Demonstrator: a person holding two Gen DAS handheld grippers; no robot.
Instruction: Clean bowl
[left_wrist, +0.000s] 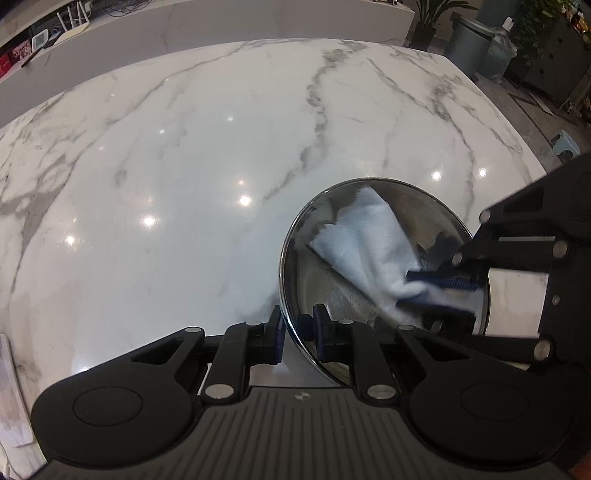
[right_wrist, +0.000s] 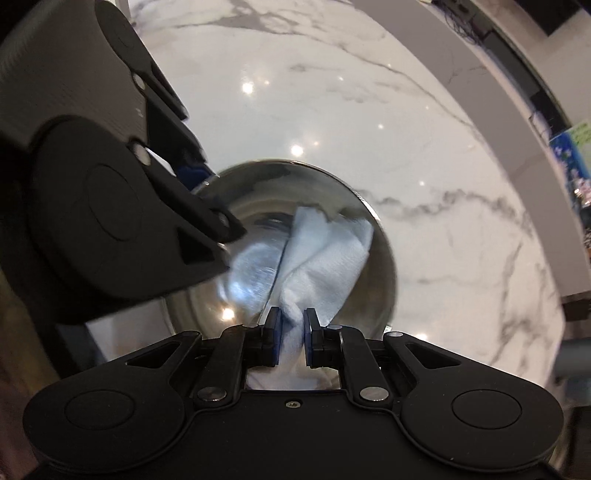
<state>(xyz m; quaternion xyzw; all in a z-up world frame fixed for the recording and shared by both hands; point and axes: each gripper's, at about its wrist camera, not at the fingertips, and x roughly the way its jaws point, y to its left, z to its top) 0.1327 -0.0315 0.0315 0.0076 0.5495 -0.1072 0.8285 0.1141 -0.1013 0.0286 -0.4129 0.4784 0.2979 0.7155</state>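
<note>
On the white marble counter (left_wrist: 184, 155), far left in the left wrist view, nothing but lamp glare. Further right, left gripper (left_wrist: 298, 334) pinched onto the near rim of the steel bowl (left_wrist: 295, 258), one pad outside the wall, one inside, steadying it on the counter's right part. Inside the bowl, a crumpled white cloth (left_wrist: 369, 240), long axis slanting from the far rim down toward the right. At far right, right gripper (right_wrist: 293, 334) clamped on the cloth's bunched end, reaching in over the right rim. Wiping probably under way; cloth lying straight ahead of the right gripper, the nearer one, so likely next stroke forward across the bowl's floor.
</note>
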